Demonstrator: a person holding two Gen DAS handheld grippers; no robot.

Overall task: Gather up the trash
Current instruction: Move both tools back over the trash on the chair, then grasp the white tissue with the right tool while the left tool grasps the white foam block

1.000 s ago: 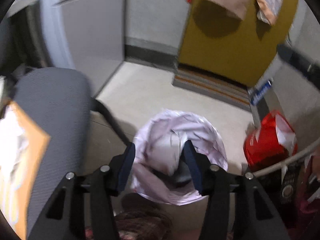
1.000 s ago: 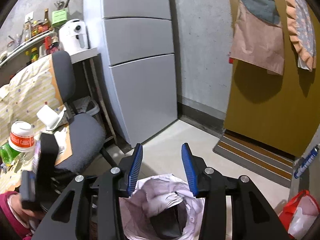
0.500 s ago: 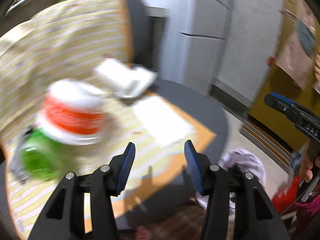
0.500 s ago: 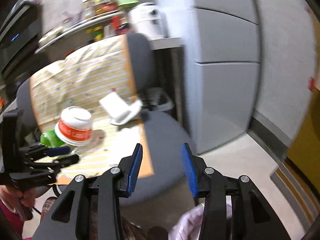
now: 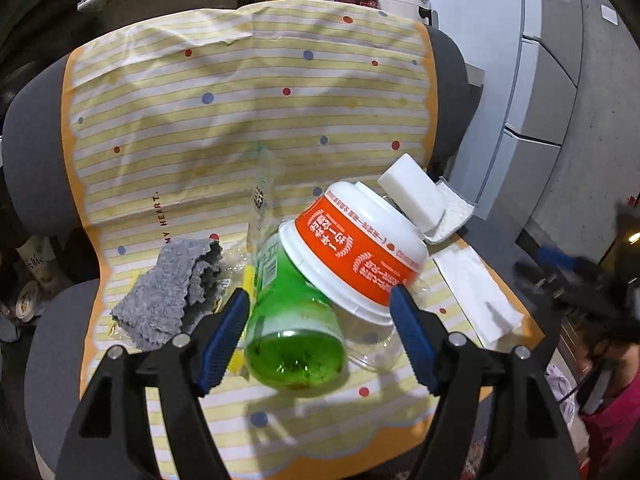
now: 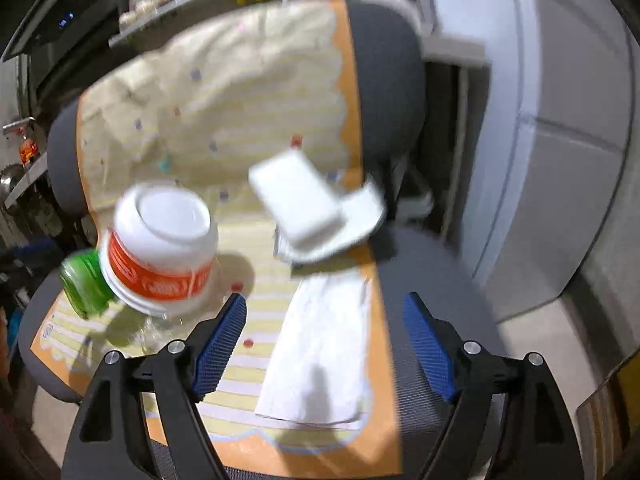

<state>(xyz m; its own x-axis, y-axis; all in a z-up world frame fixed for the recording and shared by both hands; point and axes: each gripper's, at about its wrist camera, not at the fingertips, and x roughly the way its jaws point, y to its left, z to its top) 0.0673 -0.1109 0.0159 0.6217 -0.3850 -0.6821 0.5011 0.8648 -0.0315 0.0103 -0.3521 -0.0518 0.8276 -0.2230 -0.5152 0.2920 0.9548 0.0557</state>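
Left wrist view, left to right: grey office chair (image 5: 36,152) draped with a yellow striped dotted cloth (image 5: 240,92). On the seat, a crumpled grey rag (image 5: 168,288), then a green bottle (image 5: 292,320) lying on its side, base toward camera. An orange-and-white cup (image 5: 360,248) sits upside down, leaning on the bottle. Crushed clear plastic (image 5: 372,340) lies under the cup. Behind it a white box (image 5: 412,192) with lid open, then a flat white napkin (image 5: 476,292) near the cloth's right edge. Left gripper (image 5: 320,320) hovers just above the bottle, jaws spread wide, holding nothing; bottle base sits between the blue pads (image 5: 224,336).

Right wrist view, blurry: bottle (image 6: 84,284) and cup (image 6: 160,244) at left, box (image 6: 300,200) centre, napkin (image 6: 320,348) below it on the cloth (image 6: 224,92). Right gripper (image 6: 324,340) hangs over the napkin, jaws spread, empty. Grey fridge (image 6: 560,160) at right.
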